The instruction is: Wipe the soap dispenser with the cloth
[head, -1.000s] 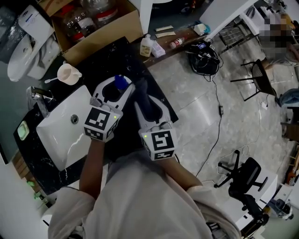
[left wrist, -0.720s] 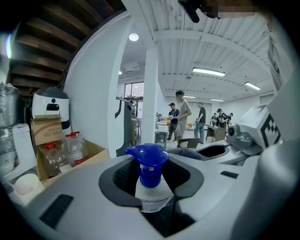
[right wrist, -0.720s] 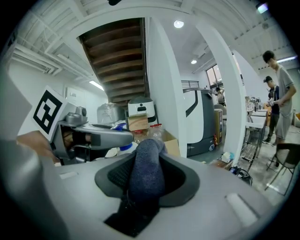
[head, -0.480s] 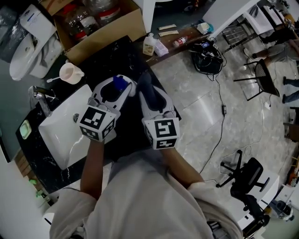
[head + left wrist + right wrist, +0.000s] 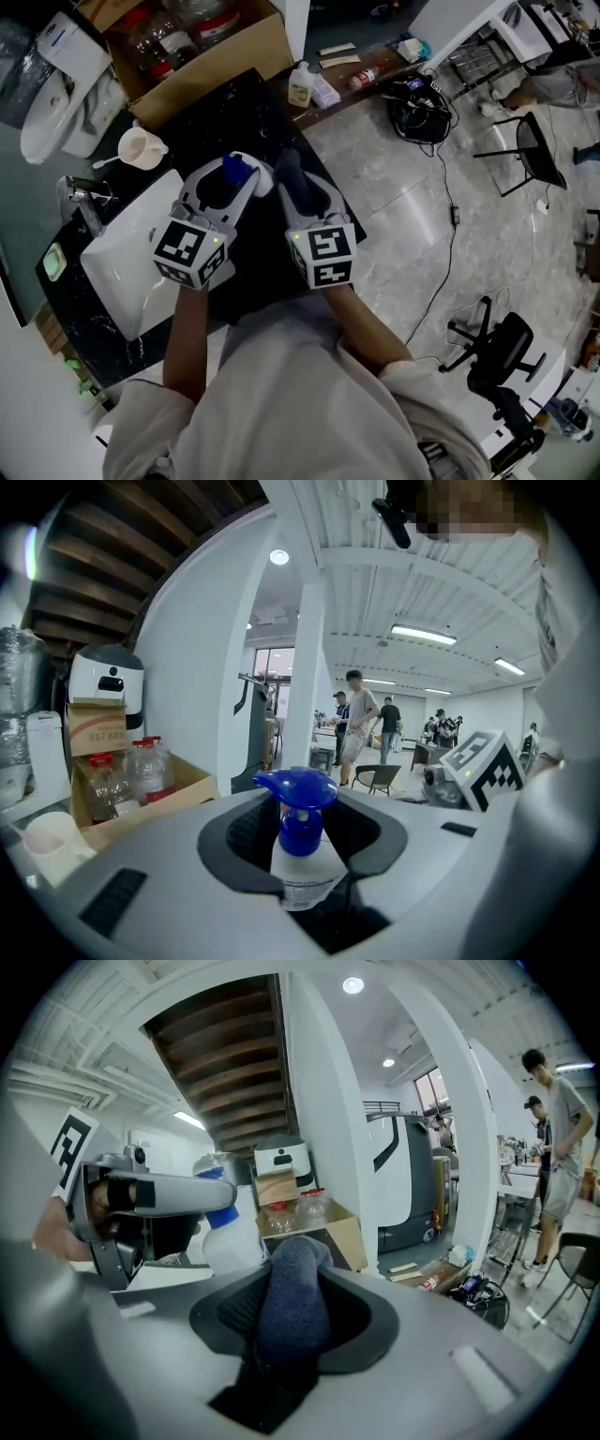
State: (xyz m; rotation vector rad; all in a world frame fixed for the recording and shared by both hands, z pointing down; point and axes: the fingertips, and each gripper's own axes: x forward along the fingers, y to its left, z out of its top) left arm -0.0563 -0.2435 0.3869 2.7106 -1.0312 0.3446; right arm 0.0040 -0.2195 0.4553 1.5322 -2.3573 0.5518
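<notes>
- Left gripper (image 5: 232,178) and right gripper (image 5: 300,183): smooth, light-grey shells, broad and rounded.
- Fingers (image 5: 169,864): the same grey outside, lined inside with dark grey ribbed pads (image 5: 246,829).
- Slots (image 5: 112,902): small, dark, rectangular, sunk into the top of each shell.
- Cube (image 5: 190,253): one on each gripper, white, with black square markers on its faces.
- Light (image 5: 298,238): a small green dot at an upper corner of each cube.
- Shirt (image 5: 281,412): pale, off-white, with loose short sleeves (image 5: 141,412).
</notes>
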